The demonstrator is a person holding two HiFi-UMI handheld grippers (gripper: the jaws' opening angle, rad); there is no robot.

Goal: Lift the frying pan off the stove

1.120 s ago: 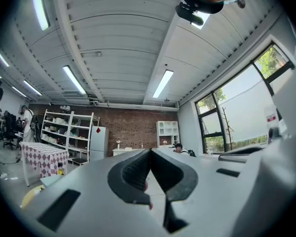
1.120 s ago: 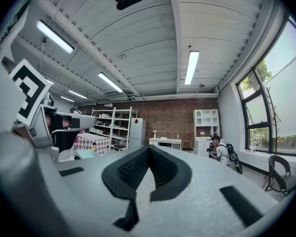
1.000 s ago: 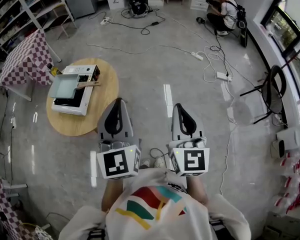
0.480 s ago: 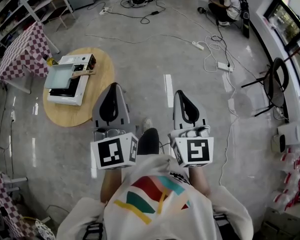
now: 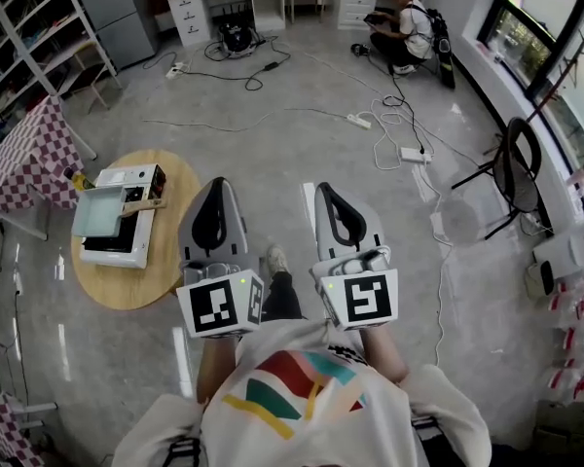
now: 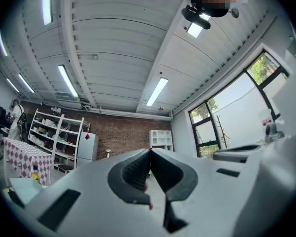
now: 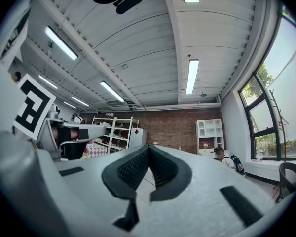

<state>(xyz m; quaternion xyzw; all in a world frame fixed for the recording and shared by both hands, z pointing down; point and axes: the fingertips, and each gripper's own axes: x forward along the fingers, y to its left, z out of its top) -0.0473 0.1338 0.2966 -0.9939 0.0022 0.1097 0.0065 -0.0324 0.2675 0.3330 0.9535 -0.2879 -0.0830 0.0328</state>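
Head view: the frying pan [image 5: 97,211], a pale square pan with a wooden handle [image 5: 143,204] pointing toward the person, sits on the stove [image 5: 138,233], which stands on a round wooden table [image 5: 127,285] at the person's front left. Both tools are carried side by side at chest height, pointing roughly level and ahead, well apart from the table; this reads as a carrying posture for the approach, with lifting not yet begun. In the left gripper view the left gripper [image 5: 217,184] [image 6: 149,153] has its pads pressed together on nothing, and in the right gripper view the right gripper [image 5: 324,190] [image 7: 148,149] is likewise clenched and empty, so both must spread before any grasp. The handle overhangs the stove's near-right edge, probably the easiest part to seize. Bare floor [image 5: 273,163] lies open between person and table; a checked table [image 5: 19,159] crowds its far side, while cables [image 5: 389,129] and a chair [image 5: 511,163] lie off to the right, clear of that path.
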